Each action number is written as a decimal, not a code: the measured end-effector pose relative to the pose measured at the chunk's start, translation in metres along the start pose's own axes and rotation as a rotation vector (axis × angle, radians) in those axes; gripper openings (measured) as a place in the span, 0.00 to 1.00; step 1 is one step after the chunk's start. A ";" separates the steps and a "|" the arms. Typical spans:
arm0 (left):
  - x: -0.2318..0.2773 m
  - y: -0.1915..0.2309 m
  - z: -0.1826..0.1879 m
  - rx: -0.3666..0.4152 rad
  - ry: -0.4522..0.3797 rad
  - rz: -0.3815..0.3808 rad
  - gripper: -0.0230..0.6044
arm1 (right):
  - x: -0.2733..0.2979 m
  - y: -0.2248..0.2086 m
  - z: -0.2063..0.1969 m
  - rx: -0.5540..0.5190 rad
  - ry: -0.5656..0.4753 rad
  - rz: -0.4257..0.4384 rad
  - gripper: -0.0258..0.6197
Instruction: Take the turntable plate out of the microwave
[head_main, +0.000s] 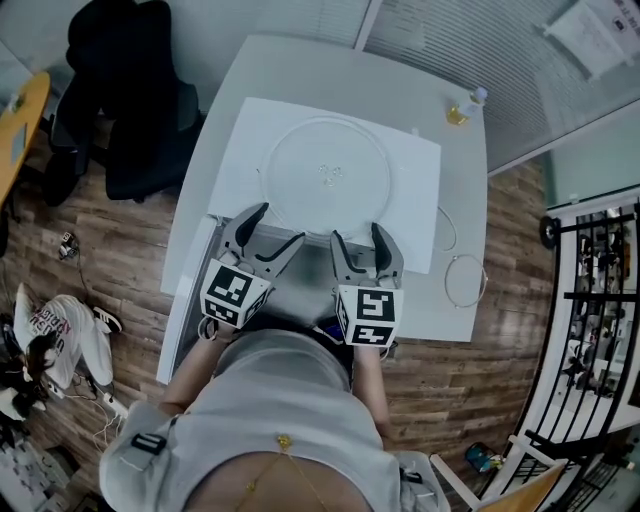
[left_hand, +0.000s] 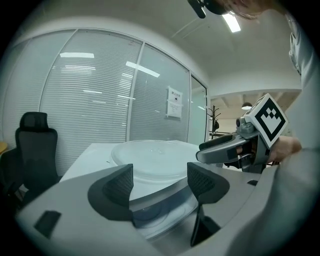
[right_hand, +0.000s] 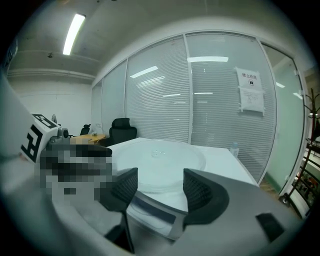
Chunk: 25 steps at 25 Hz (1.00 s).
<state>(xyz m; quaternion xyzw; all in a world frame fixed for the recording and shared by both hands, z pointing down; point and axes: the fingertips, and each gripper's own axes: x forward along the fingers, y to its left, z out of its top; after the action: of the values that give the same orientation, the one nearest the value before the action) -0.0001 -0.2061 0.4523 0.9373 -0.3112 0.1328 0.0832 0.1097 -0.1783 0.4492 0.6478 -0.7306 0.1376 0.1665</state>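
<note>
Grey shirt fills the bottom of the head view, right under the camera, and both arms reach forward from it to the near edge of the table.

Over on the left, a black office chair stands on the wood floor beside the table. Now the left claw: jaws spread wide, nothing between them. Its own view confirms it, with the left claw parted and the two dark pads framing empty air. It sits at the near edge of a white flat surface that lies on the table.

And there's the turntable plate, clear glass, lying flat in the middle of that white surface, just beyond both claws. No microwave cavity around it. In the left gripper view the plate shows through the gap, past the tips, not gripped. I cannot tell what the dark glassy edge below the jaws is.

Moving right, the right claw is beside its partner, jaws equally wide and empty. Its own view agrees: the right claw is open, with the plate ahead of it and untouched.

Further right, a thin ring lies on the table, and a small bottle stands at the far right corner.
</note>
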 end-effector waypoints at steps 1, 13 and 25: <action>0.001 0.000 0.000 0.002 0.000 -0.002 0.57 | 0.000 -0.001 0.000 -0.001 0.002 -0.011 0.46; -0.003 -0.013 0.011 0.038 -0.008 -0.039 0.57 | -0.008 -0.002 0.005 -0.032 -0.038 -0.002 0.46; -0.015 -0.059 0.022 -0.026 -0.067 -0.122 0.28 | -0.035 0.018 0.011 -0.021 -0.121 0.114 0.26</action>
<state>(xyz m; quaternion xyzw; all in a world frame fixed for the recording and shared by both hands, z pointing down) 0.0281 -0.1562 0.4227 0.9573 -0.2578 0.0923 0.0928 0.0948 -0.1491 0.4252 0.6105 -0.7764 0.0997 0.1206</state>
